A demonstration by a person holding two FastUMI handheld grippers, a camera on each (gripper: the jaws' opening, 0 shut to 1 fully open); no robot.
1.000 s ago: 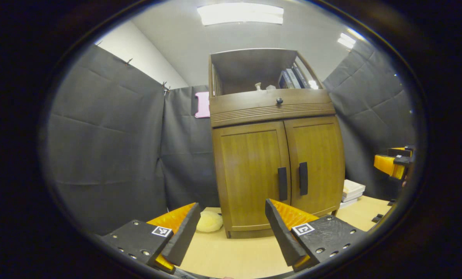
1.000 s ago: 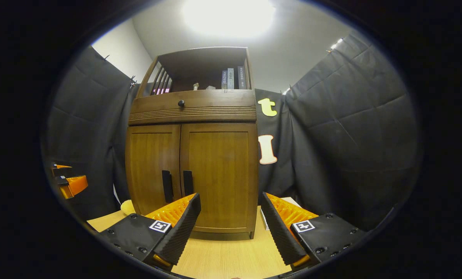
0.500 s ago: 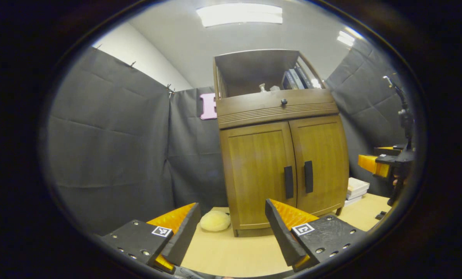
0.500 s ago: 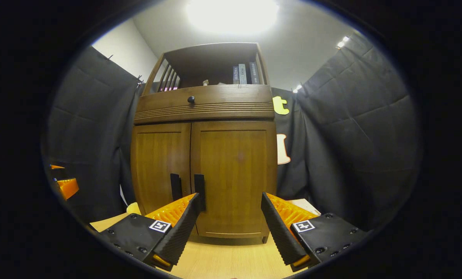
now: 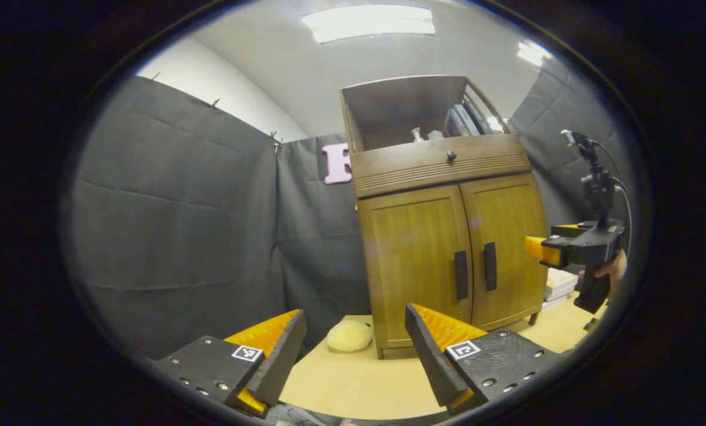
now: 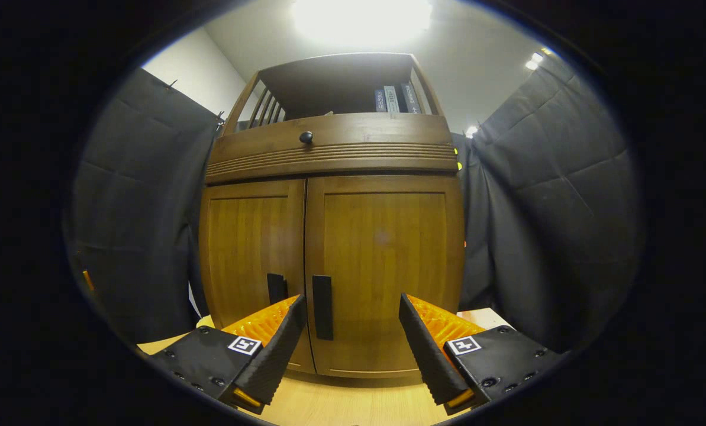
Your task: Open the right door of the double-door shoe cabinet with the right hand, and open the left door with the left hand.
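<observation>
Wooden shoe cabinet [image 6: 329, 260] stands on a light tabletop [image 6: 353, 405] against the black cloth wall, with both doors closed. In the right gripper view the right door [image 6: 385, 272] faces the camera, and its dark vertical handle [image 6: 322, 307] sits at the inner edge, just beside the left door's handle [image 6: 276, 288]. The right gripper [image 6: 348, 340] is spread wide and holds nothing; its fingers frame the lower part of the right door, apart from it. In the left gripper view the cabinet stands to the right of centre, with the left door [image 5: 416, 260] and its handle [image 5: 460, 274] well apart from the left gripper [image 5: 353, 349], which is also spread wide and empty. A pale yellow round object [image 5: 349, 335] lies on the tabletop beside the cabinet's base. Books [image 6: 395, 99] stand on the open top shelf, and a round dark knob [image 6: 306, 137] is fitted to the drawer front below it.
</observation>
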